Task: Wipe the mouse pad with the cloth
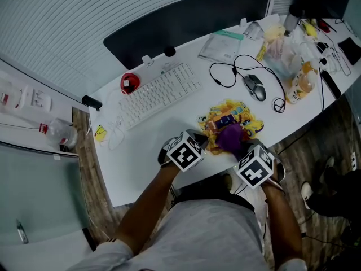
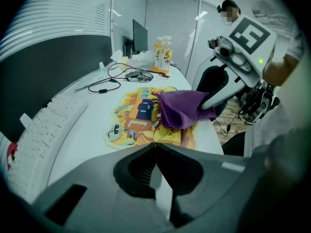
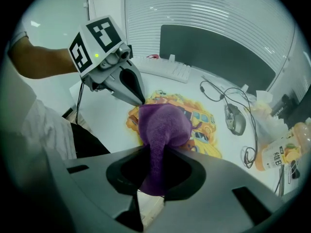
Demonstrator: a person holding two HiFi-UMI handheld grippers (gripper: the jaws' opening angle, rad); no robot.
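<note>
Currently: right gripper (image 3: pixel 154 152) clenched on purple cloth (image 3: pixel 163 123), bunched on mouse pad (image 1: pixel 248 123) near front edge of desk (image 1: pixel 141 157). Left gripper (image 2: pixel 155 144) closed, empty, at pad's left edge. Risk judged: pad unpinned, could be dragged toward mouse (image 1: pixel 255 87) beyond.

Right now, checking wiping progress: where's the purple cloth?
Head view: the purple fleece cloth lies on the yellow cartoon mouse pad, in the right tool.

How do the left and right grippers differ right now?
The right gripper is shut on the purple cloth; the left gripper is shut with nothing seen between its jaws. The right gripper holds the cloth bunched over the mouse pad; the left gripper's tip sits at the pad's edge. Both are low at the pad.
</note>
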